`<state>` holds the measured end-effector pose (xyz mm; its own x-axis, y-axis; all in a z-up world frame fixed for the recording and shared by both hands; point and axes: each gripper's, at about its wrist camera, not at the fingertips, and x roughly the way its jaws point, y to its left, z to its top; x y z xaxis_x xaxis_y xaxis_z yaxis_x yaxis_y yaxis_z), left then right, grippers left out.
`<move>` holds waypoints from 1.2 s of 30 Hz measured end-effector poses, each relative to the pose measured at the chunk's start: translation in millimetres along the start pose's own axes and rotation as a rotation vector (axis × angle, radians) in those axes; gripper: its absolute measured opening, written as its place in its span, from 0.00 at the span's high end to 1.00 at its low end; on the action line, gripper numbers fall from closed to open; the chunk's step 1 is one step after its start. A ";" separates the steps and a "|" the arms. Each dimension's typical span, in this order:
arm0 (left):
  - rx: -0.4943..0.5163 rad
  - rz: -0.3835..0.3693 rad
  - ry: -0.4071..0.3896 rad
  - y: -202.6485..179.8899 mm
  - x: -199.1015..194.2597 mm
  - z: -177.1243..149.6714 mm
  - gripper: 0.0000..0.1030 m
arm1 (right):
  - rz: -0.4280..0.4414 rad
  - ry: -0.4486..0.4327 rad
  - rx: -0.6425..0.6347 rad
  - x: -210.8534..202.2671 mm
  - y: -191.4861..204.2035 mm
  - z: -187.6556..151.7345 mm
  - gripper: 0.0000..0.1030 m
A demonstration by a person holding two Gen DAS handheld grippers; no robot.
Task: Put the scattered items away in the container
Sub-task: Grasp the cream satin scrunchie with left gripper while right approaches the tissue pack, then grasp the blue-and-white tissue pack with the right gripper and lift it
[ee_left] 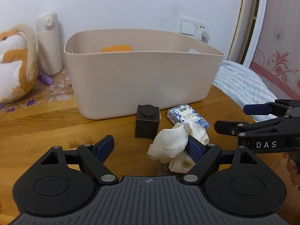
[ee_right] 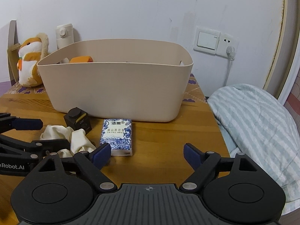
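Note:
A beige plastic tub stands on the wooden table with an orange item inside; the tub also shows in the right wrist view. In front of it lie a dark cube box, a blue-and-white tissue pack and a crumpled cream cloth. My left gripper is open, low over the table, with the cloth against its right finger. My right gripper is open and empty, just right of the tissue pack. The cloth and the box lie to its left.
A plush toy and a cream flask stand left of the tub on a patterned mat. A striped blanket lies past the table's right edge. A wall switch and socket are behind.

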<state>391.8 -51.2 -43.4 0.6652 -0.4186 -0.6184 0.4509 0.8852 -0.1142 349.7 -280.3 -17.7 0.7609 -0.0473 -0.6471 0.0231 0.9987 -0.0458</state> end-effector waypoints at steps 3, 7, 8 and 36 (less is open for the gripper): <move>-0.014 -0.005 0.010 2.3 3.7 -1.2 0.19 | 0.007 0.003 0.000 4.2 1.2 1.8 0.16; -0.017 0.002 0.005 3.5 5.7 -3.6 0.19 | 0.014 0.008 -0.007 11.0 5.9 3.7 0.15; -0.019 0.003 0.001 4.0 5.8 -4.2 0.19 | 0.016 0.011 -0.011 12.8 7.5 3.8 0.15; -0.175 -0.070 -0.035 47.0 -10.7 -3.4 0.80 | 0.044 0.068 -0.055 58.1 41.1 15.9 0.10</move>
<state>403.9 -4.5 -44.8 0.6572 -0.4847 -0.5771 0.3883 0.8741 -0.2918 405.2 -241.7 -45.1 0.7149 -0.0066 -0.6992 -0.0460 0.9973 -0.0564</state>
